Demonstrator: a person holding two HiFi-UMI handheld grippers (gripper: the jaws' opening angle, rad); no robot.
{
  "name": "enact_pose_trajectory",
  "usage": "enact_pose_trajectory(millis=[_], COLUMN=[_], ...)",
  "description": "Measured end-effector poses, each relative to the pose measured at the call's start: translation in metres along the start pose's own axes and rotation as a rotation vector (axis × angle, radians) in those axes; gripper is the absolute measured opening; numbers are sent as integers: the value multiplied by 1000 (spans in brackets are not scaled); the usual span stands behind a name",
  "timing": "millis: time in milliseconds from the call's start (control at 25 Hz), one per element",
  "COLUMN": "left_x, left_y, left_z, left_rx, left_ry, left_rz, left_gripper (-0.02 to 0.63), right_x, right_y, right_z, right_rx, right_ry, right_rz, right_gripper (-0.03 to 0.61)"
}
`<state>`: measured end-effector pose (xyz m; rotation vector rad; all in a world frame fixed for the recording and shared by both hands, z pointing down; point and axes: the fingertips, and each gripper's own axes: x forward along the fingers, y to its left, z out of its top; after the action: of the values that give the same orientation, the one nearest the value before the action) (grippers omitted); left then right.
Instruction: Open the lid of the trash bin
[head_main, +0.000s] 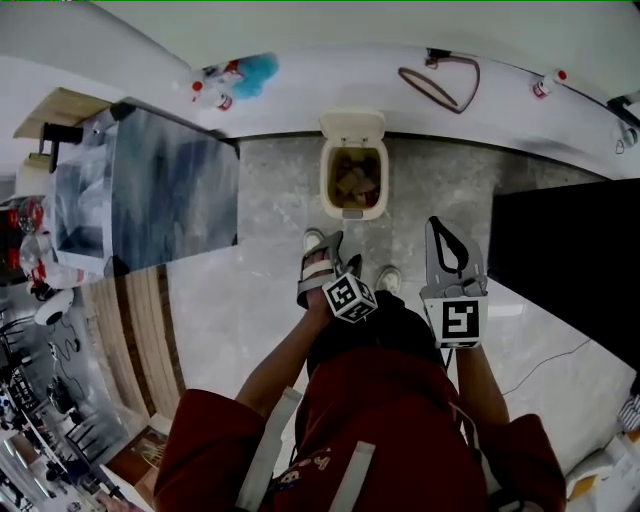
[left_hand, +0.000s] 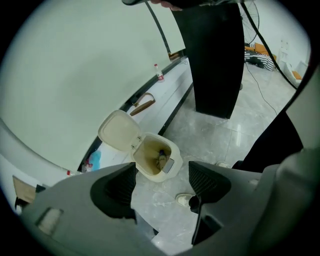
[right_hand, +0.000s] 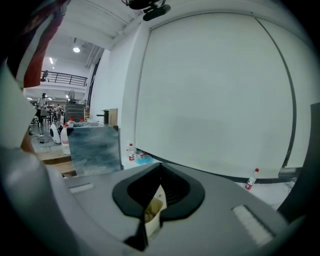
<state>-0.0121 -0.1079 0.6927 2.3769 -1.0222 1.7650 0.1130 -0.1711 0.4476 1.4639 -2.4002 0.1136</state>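
A small cream trash bin (head_main: 352, 180) stands on the grey floor against the wall, its lid (head_main: 352, 125) tipped up and back, with brownish rubbish showing inside. My left gripper (head_main: 322, 245) is held below it in the head view, open and empty, apart from the bin. Between its spread jaws, the left gripper view shows the bin (left_hand: 156, 159) and its raised lid (left_hand: 118, 131). My right gripper (head_main: 440, 228) hovers to the right of the bin, shut on nothing. In the right gripper view only a sliver of the bin (right_hand: 152, 212) shows through the slit between its pads.
A black cabinet (head_main: 570, 250) stands at the right and a grey metal one (head_main: 170, 190) at the left. Bottles (head_main: 545, 85) and a cable loop (head_main: 440, 82) lie along the white ledge by the wall. The person's shoes (head_main: 388, 278) are just in front of the bin.
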Motion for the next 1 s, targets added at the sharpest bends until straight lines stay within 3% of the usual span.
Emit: enact_pose_trajectory(millis=[280,720,840,1000], left_x=[-58,-144,-171,-211], left_y=[36,99,115,133], left_z=[12,28,39,62], left_rx=[-133,-403,-446,-484], left_ry=[-79,-250,-322,-479], left_rz=[105,248,290,336], left_gripper=[342,341,341,341], right_x=[-24,-42,-48,-62], right_y=[10,18,19,10], right_z=[11,56,75,94], right_rx=[-15,-33,-37,-42], right_ry=[-11,-115,-144,-183], right_rz=[8,27,30,15], right_gripper=[0,0,0,0])
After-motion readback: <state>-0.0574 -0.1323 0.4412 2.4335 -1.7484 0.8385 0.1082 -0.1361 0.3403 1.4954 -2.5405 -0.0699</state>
